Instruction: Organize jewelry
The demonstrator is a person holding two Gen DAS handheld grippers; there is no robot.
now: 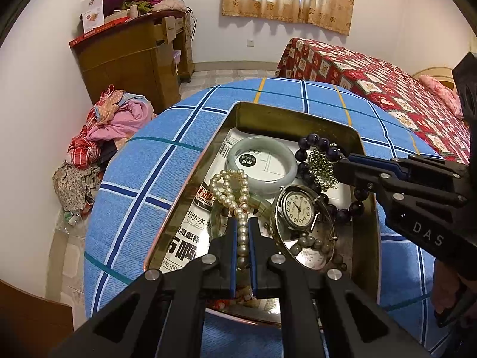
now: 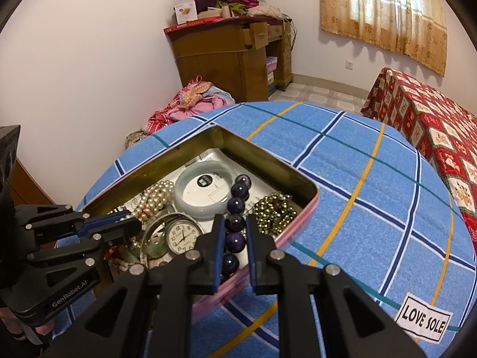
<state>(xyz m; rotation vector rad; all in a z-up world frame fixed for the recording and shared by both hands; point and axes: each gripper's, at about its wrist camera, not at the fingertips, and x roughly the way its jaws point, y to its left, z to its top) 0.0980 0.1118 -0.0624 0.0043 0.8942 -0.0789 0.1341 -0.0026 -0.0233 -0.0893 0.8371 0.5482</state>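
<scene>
Bedroom, blue plaid-covered bench (image 1: 143, 179), open tin (image 1: 286, 113) mid-frame: you hold 2 strands at once.

Your left gripper (image 1: 242, 229), bottom center of its view, is clamped on the pearl strand (image 1: 235, 191), likely to lift it clear of the tangle. Your right gripper (image 2: 234, 226), nearly closed, pinches the dark purple bead bracelet (image 2: 237, 205) at the tin's near edge. Inside lie a pale green bangle (image 1: 259, 164), a round-faced watch (image 1: 298, 208) and a heap of small gold-green beads (image 2: 275, 211), jumbled and touching over printed paper.
</scene>
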